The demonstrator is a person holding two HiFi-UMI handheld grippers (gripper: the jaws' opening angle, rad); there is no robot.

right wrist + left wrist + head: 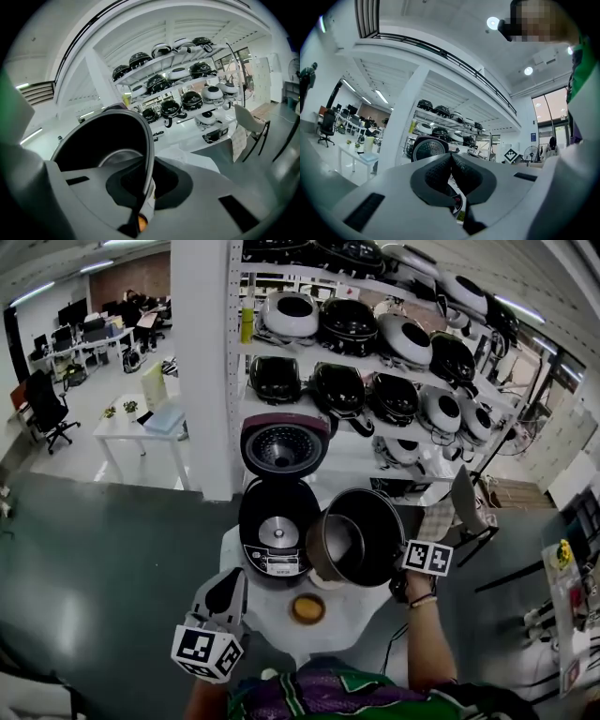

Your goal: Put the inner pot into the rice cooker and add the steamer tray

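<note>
The rice cooker (274, 524) stands open on a small white table (361, 615), its lid (284, 444) raised toward the shelves. The dark inner pot (356, 538) hangs tilted just right of the cooker, mouth facing the cooker's side. My right gripper (401, 563) is shut on the pot's rim; in the right gripper view the rim (149, 154) runs between the jaws of that gripper (144, 190). My left gripper (230, 585) sits low at the table's near left, shut with nothing in it; its pads (440, 171) meet. The cooker's lid (429, 149) shows beyond them.
A small round orange-brown dish (307, 608) lies on the table in front of the cooker. Shelves (375, 343) with several rice cookers stand behind, beside a white pillar (202, 362). A chair (466, 507) is at the right, a white desk (141, 423) at the left.
</note>
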